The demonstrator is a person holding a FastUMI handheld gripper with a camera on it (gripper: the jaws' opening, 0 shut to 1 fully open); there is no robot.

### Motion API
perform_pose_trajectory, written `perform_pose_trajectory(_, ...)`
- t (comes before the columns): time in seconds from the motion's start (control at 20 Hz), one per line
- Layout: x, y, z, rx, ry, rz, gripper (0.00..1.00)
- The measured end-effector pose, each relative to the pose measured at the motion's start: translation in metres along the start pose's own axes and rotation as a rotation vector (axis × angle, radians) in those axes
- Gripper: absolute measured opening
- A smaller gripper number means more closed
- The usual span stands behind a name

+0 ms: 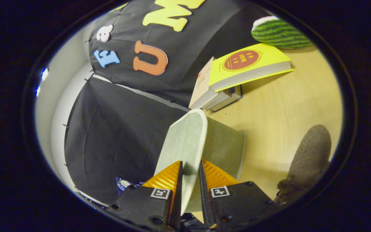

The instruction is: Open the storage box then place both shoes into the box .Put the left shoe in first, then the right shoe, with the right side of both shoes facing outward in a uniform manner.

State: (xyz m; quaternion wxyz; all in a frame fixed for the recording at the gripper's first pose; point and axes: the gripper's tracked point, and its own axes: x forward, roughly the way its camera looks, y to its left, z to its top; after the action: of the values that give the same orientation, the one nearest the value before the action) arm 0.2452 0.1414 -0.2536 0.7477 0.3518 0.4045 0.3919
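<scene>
My gripper (pixel 190 170) is shut on the pale grey-green fabric lid (pixel 185 141) of the storage box, one finger on each face of the lid's edge. The lid stands lifted and runs forward from between the fingers. The box body (pixel 225 145), same fabric, sits just beyond and to the right of the fingers on the wooden table. A brown fuzzy shoe (pixel 308 161) lies on the table to the right of the box, partly cut off. The view is tilted.
Beyond the box, a stack of books (pixel 237 74) with a yellow one on top lies on the wooden table (pixel 285 106). A green striped watermelon-shaped plush (pixel 279 32) sits behind the books. The black booth cloth (pixel 114 135) hangs to the left.
</scene>
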Motion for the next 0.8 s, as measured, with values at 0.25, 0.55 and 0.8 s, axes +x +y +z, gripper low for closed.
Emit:
perform_pose_trajectory(0.25,-0.009,0.026,-0.001,-0.05,-0.01,-0.012,0.15)
perform_pose_trajectory(0.55,-0.017,0.077,-0.002,-0.116,-0.002,-0.017,0.11)
perform_pose_trajectory(0.8,-0.014,0.134,0.001,-0.194,-0.005,-0.034,0.1)
